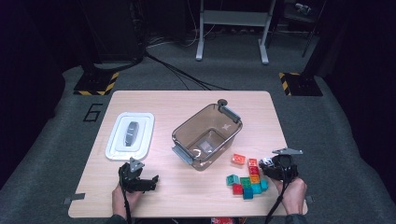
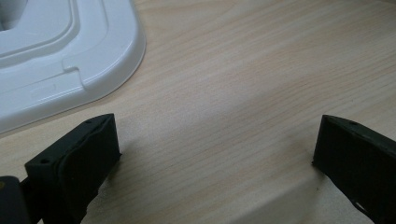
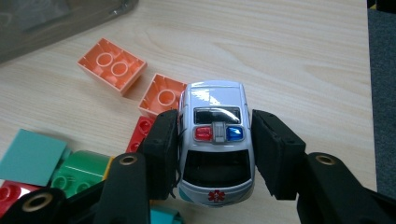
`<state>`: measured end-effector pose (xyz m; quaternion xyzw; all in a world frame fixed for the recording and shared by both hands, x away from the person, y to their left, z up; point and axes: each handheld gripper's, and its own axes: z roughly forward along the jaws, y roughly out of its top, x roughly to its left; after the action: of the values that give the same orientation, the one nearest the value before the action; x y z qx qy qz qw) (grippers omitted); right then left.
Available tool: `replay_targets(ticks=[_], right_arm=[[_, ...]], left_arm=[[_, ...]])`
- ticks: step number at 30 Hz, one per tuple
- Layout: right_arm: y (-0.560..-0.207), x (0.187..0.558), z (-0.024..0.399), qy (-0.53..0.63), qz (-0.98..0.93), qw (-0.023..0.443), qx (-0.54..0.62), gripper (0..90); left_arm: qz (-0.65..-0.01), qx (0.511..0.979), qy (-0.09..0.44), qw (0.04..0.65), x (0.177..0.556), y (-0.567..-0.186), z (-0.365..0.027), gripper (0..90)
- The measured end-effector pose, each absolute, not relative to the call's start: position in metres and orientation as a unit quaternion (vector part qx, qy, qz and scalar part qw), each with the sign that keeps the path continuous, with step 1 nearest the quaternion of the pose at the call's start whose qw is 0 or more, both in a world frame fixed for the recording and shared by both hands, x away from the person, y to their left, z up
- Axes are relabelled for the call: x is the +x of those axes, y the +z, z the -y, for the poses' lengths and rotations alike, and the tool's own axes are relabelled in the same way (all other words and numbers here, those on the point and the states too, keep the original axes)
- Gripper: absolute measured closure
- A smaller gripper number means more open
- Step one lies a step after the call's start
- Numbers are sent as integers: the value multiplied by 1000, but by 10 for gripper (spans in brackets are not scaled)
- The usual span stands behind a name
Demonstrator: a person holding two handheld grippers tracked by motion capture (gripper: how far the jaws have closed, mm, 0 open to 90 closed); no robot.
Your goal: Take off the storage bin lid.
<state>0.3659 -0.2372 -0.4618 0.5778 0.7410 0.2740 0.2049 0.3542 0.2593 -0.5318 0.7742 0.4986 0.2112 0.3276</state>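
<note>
Ambulance (image 3: 215,144) is sitting lengthwise in my right claw (image 3: 215,154), which is gripping its sides; left claw (image 2: 215,154) is hanging wide open over the counter (image 2: 243,70).

On the surface (image 1: 187,100) the lid (image 1: 130,135) lies toward the left edge, the tub (image 1: 207,135) at the middle, and the bricks (image 1: 247,179) near the right front corner, the toy car (image 3: 215,140) apparently just beside them.

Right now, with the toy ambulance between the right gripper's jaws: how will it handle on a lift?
The toy ambulance looks like rigid, glossy plastic, so it probably won't flex but may slip. It seems small, likely light. The right gripper flanks its smooth sides; being a car, it could roll on the table if released.
</note>
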Motion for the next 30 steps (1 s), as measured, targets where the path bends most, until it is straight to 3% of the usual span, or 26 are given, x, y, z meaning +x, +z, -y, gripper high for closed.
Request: replay_targets(ticks=[30], right_arm=[[-422, 393, 215, 303, -753, 210, 544, 524]], left_arm=[[-499, 774, 211, 327, 354, -532, -259, 4]])
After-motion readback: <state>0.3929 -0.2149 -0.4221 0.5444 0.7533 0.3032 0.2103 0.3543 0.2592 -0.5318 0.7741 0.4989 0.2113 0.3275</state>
